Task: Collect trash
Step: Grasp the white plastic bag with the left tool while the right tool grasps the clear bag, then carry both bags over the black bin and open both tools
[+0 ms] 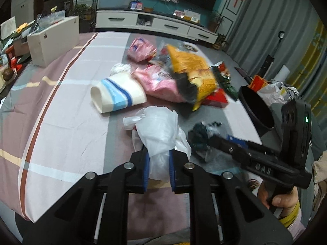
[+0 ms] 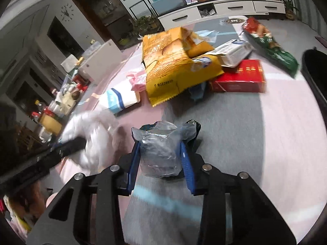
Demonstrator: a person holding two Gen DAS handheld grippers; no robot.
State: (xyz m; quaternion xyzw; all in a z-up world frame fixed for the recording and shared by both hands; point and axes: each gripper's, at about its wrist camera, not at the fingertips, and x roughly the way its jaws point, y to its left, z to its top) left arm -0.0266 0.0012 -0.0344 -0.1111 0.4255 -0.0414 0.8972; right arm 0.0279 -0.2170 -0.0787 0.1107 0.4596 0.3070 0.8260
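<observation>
Left wrist view: left gripper (image 1: pixel 159 164) clamped on white tissue wad (image 1: pixel 158 128), pinch low on loose tail. Risk: thin tissue tears or slides out. Black bin (image 1: pixel 256 107) at 2 o'clock, mouth tilted; wad may catch rim. Remaining litter at 12 o'clock: yellow chip bag (image 1: pixel 194 71), pink packets (image 1: pixel 159 81), paper cup (image 1: pixel 118 96).

Right wrist view: right gripper (image 2: pixel 160 156) squeezing clear crumpled wrapper (image 2: pixel 158 150) between blue pads. Slick film could spring free. Left tool at 9 o'clock, close; collision likely if both swing toward bin together. Red box (image 2: pixel 238 78) at 1 o'clock untouched.
</observation>
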